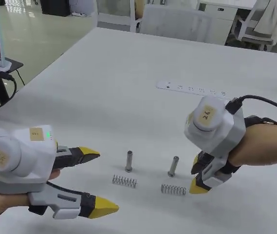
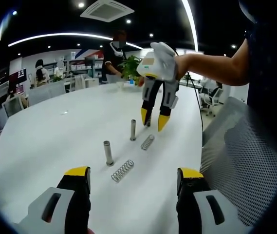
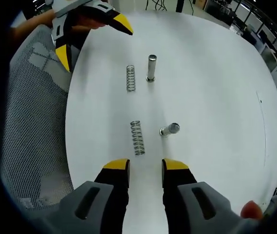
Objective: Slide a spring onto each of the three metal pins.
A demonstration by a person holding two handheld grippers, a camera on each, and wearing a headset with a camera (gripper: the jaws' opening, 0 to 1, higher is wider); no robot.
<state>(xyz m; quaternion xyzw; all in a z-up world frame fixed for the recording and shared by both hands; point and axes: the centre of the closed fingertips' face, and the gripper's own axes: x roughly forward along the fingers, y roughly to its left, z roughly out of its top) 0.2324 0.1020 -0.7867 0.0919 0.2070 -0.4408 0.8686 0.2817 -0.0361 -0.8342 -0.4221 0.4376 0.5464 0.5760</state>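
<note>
Steel spring [image 3: 137, 138] on white tabletop [image 3: 211, 87], just ahead of right gripper [image 3: 145, 165] tips

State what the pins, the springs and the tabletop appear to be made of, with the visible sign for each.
Pins: likely steel, dull grey sheen with highlights. Springs: thin coiled wire, probably metal, grey. Tabletop: matt white, smooth; perhaps laminate, unclear.

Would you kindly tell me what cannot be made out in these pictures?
- Head view: the right gripper hides part of its own jaws; contact with the spring is unclear.
- Head view: the left gripper is cut by the frame edge.
- Head view: power strip sockets too small to count.
- All views: pins bases too small to judge.
</note>
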